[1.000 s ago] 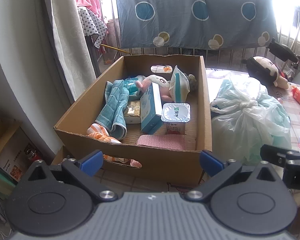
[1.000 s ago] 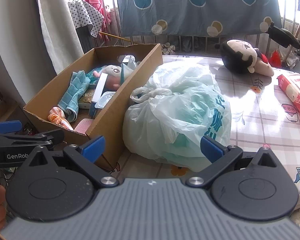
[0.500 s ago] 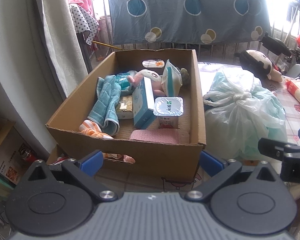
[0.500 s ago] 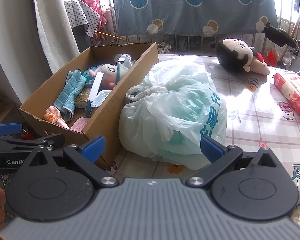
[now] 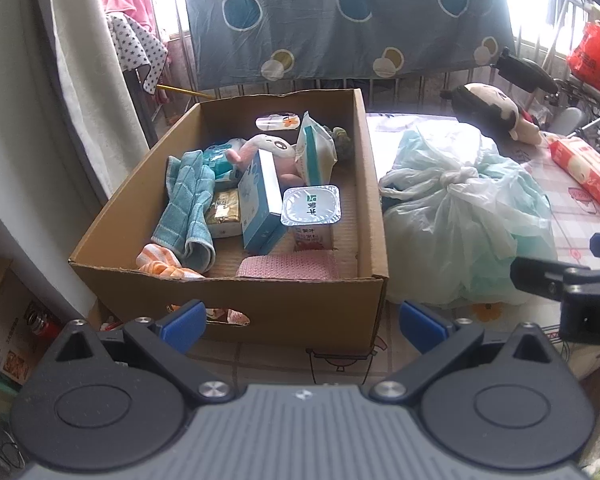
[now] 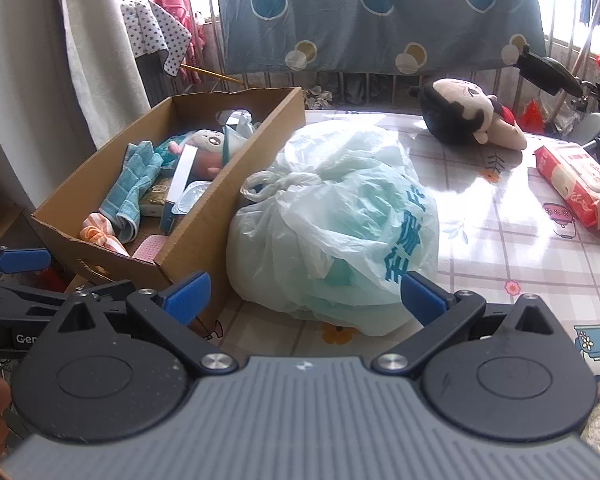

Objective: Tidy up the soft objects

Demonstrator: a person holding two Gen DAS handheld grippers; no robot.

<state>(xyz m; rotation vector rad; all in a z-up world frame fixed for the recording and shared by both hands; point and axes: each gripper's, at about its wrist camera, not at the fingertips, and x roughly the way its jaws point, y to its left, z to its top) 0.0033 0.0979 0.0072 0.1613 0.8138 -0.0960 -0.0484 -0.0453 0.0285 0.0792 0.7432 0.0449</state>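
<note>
A cardboard box (image 5: 300,304) (image 6: 208,232) on the table's left side holds a teal towel (image 5: 190,200), a pink plush toy (image 5: 274,148), an orange striped cloth (image 5: 160,262), a pink cloth (image 5: 288,268), cartons and a yogurt cup (image 5: 311,210). A knotted pale green plastic bag (image 6: 332,216) (image 5: 460,216) lies right of the box. A black-haired plush doll (image 6: 466,118) lies at the back. My left gripper (image 5: 300,320) is open and empty before the box. My right gripper (image 6: 304,294) is open and empty before the bag.
A red tissue pack (image 6: 576,184) lies at the right on the checked tablecloth (image 6: 520,260). A grey curtain (image 6: 92,52) hangs at the left. A blue dotted sheet (image 5: 340,20) hangs on a railing behind. Boxes stand on the floor at the lower left (image 5: 4,340).
Both grippers have pulled back and risen a little, so box and bag look smaller and lower. Both stay open and empty. Nothing on the table has moved.
</note>
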